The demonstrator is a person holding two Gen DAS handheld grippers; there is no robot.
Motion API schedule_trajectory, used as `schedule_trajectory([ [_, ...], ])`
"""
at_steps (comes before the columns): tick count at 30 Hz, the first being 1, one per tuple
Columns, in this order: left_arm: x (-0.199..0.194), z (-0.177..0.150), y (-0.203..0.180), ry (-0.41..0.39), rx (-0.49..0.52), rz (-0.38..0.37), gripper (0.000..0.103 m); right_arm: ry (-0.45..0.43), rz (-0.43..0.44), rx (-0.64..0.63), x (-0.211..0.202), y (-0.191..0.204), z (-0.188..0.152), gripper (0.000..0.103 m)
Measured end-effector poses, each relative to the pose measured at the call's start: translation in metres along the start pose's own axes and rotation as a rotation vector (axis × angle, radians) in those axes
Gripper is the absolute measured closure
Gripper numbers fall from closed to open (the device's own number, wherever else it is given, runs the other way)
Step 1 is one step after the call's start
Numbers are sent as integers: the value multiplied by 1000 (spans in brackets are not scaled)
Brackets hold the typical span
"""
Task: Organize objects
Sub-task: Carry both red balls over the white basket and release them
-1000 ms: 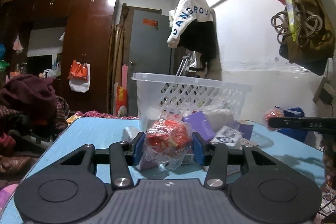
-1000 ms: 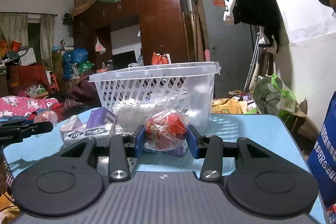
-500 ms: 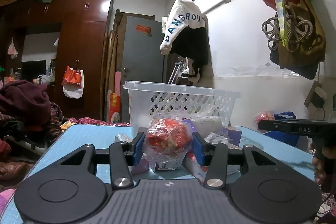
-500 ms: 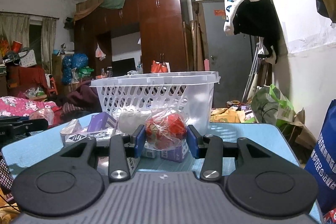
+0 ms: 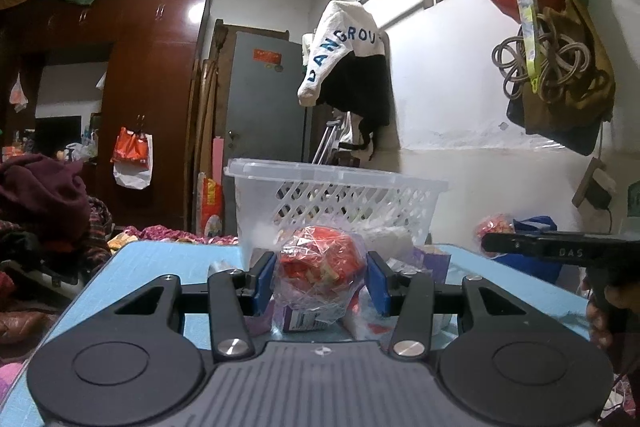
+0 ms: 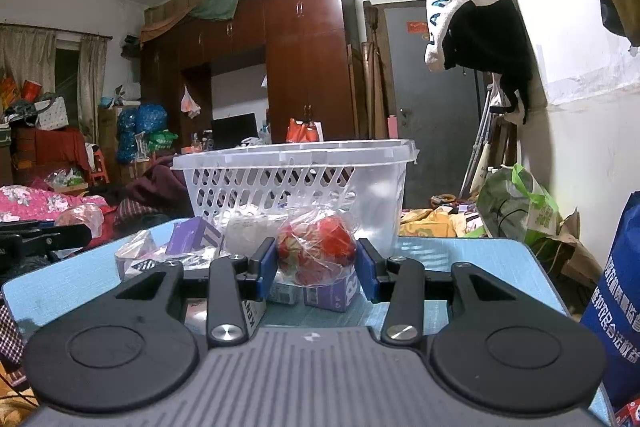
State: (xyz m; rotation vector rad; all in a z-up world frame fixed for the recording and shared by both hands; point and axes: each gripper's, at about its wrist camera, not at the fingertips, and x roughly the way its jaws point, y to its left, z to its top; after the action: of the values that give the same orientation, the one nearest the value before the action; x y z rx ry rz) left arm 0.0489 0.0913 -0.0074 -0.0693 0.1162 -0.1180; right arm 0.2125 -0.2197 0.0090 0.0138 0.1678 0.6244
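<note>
Two hand-held grippers, left [image 5: 320, 281] & right [image 6: 316, 267], each clamped on a red candy bag [image 5: 320, 263] [image 6: 316, 247], have risen off the worktop [image 5: 160, 263]; mid-frame, white basket [image 5: 336, 195] behind — drop-in prob. next.

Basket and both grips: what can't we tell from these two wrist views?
- Basket contents: both views look from below the rim; the lattice wall shows only blurred shapes.
- Red bags' contents: crinkled plastic hides them in both views.
- Purple box label: right view, the bag covers most of it.
- Right gripper in the left view: cut off by the right edge.
- Left gripper: pad contact unclear.
</note>
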Motion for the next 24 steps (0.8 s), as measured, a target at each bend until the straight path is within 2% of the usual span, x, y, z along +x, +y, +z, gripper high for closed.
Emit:
schedule_trajectory([
  [3,5,17,-2,-13,21,-14,52,-7,-8,-28,3,4,11,57],
  [7,30,63,-2,-20,34,-28,52,-52,-7,-67,7,15,46,57],
  [10,61,96,-1,5,23,-49,52,-70,-71,-172,29,26,79,57],
  [12,94,114,0,62,12,-63,52,1,-122,-208,65,23,100,57],
  [15,145,126,9,169,-36,-48,52,126,-123,-165,114,8,115,57],
  [19,192,121,20,275,-72,-2,50,181,-134,-165,140,1,111,56],
  [20,200,119,21,294,-69,14,38,197,-124,-157,144,-1,110,49],
  [21,205,117,22,311,-64,40,31,203,-126,-153,143,0,108,33],
  [22,206,113,21,324,-56,78,27,193,-138,-154,139,1,107,13],
  [24,191,107,19,282,-23,101,27,134,-139,-173,117,2,103,0],
])
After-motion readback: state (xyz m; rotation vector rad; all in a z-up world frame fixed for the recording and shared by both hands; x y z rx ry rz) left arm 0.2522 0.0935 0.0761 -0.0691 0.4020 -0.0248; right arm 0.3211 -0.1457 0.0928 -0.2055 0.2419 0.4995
